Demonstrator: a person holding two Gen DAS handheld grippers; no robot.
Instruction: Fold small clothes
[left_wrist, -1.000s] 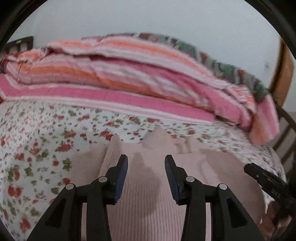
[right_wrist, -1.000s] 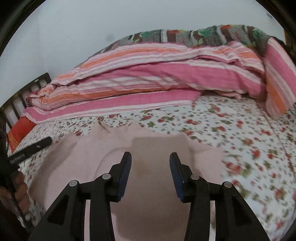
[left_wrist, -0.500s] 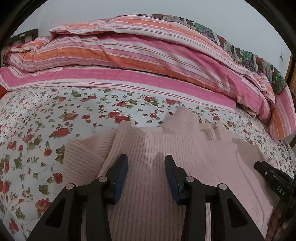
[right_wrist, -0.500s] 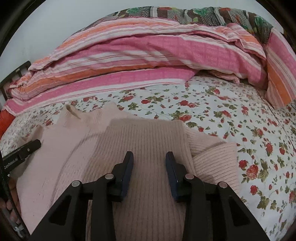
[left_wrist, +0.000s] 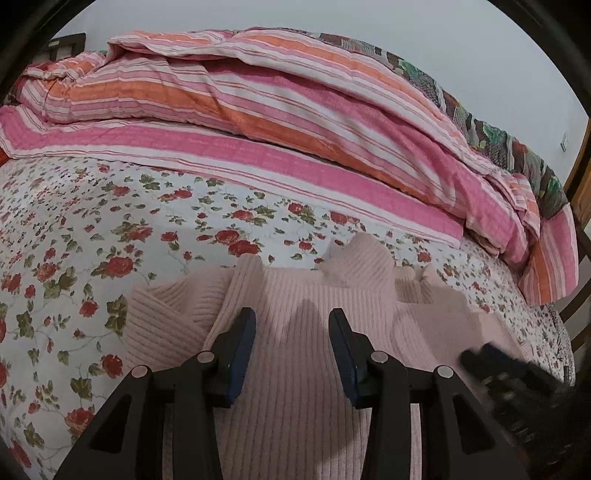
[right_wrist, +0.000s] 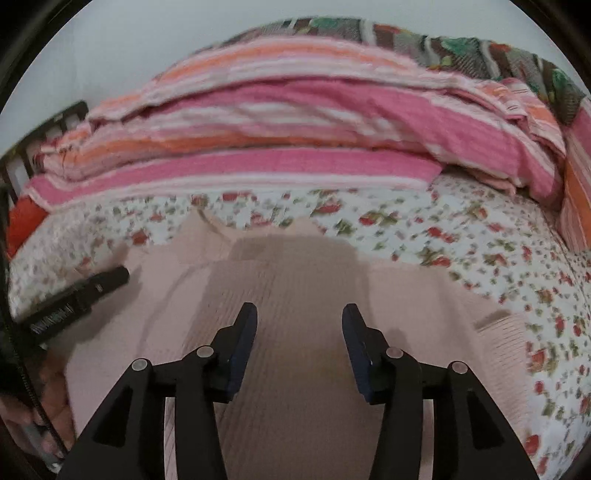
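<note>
A pale pink ribbed sweater (left_wrist: 295, 295) lies flat on the floral bed sheet (left_wrist: 92, 240), its neck pointing toward the quilt. One sleeve (left_wrist: 162, 317) bends in at its left side; the other sleeve (right_wrist: 498, 332) shows at the right. My left gripper (left_wrist: 292, 317) hovers over the sweater's left half, open, with nothing pinched. My right gripper (right_wrist: 300, 310) hangs over the sweater (right_wrist: 295, 280). Its jaws are opening, with only the flat knit below them. Each gripper shows in the other's view: the right gripper (left_wrist: 509, 373) blurred, the left gripper (right_wrist: 81, 295) at the left.
A pink and orange striped quilt (left_wrist: 295, 122) is piled along the back of the bed. A dark headboard (right_wrist: 44, 140) stands at the left and a wooden frame (left_wrist: 580, 166) at the right. A hand (right_wrist: 22, 410) shows at the lower left of the right wrist view.
Both grippers sank closer to the sweater, which now lies spread and sharper in view. The right gripper shifted sideways, and its jaws narrowed and then widened.
</note>
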